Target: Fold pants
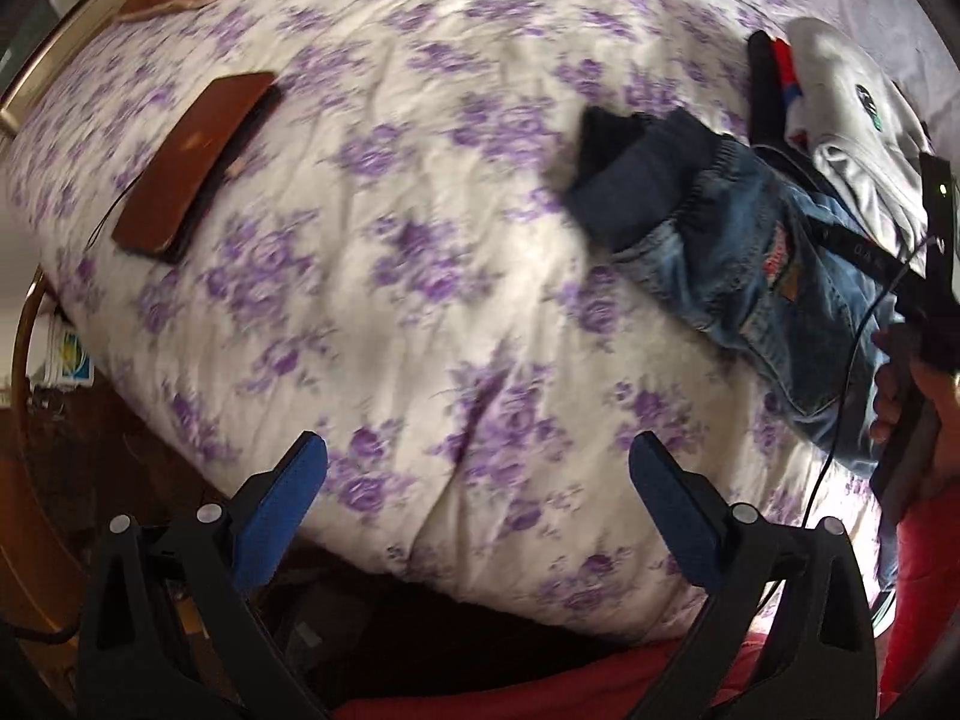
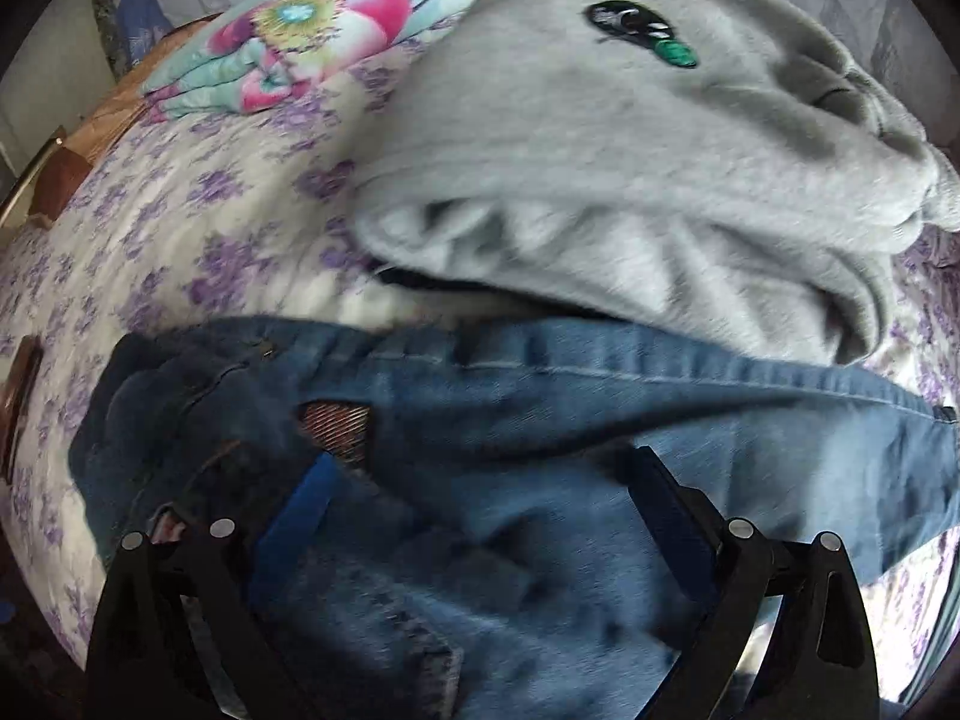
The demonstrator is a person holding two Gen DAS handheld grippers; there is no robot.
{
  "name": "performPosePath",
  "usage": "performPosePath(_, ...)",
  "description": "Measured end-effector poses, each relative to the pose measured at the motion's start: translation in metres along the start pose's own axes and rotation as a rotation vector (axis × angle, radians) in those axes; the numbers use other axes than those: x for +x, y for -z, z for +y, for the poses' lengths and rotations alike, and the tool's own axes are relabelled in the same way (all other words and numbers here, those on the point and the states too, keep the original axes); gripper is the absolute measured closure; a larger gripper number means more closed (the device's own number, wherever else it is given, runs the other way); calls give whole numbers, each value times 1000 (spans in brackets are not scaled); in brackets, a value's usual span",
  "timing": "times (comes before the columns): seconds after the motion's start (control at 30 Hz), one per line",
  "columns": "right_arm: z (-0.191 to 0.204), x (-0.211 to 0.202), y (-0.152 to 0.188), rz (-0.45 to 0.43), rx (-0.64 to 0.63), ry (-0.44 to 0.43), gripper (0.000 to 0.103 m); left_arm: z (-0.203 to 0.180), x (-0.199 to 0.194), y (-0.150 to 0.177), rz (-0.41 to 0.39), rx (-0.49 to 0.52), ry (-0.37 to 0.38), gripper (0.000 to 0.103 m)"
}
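Blue-padded, our left gripper (image 1: 477, 504) hangs released over the floral bedspread (image 1: 390, 276), well apart from the jeans (image 1: 750, 264) bunched beside a grey sweatshirt (image 1: 852, 114). From the right wrist, our right gripper (image 2: 480, 480) spreads wide above rumpled denim, grasping nothing; we judge folding barely begun.

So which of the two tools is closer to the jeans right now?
The right. The right tool hangs open directly over the jeans, fingers spread above the denim. The left tool is open over bare floral bedspread, with the jeans off to its right.
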State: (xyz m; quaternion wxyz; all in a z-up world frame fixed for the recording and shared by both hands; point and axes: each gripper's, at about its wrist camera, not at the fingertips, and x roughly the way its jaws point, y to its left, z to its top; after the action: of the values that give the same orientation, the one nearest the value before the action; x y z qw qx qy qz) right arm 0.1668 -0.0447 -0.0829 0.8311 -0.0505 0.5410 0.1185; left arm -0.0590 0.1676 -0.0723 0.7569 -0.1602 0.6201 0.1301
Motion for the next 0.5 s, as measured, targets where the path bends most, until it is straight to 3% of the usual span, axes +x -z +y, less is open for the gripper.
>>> performPosePath(0.03, 8, -4, 10, 4, -5, -23, 19, 4, 0, 1, 2, -14, 2, 5)
performPosePath(0.07, 15, -9, 21, 8, -4, -44, 23, 8, 1, 1, 8, -28, 7, 5)
performPosePath(0.17, 23, -29, 59, 18, -10, -158, 25, 12, 7, 0, 38, -49, 40, 5)
performPosePath(0.27, 32, -49, 97, 77, -100, -261, 23, 7, 17, -2, 79, -47, 85, 5)
performPosePath(0.43, 56, -85, 149, 97, -471, -205, 14, -1, 26, -8, 110, -46, 142, 5)
performPosePath(0.5, 54, -105, 149, 26, -497, -186, 14, 0, 29, -9, 120, -55, 150, 5)
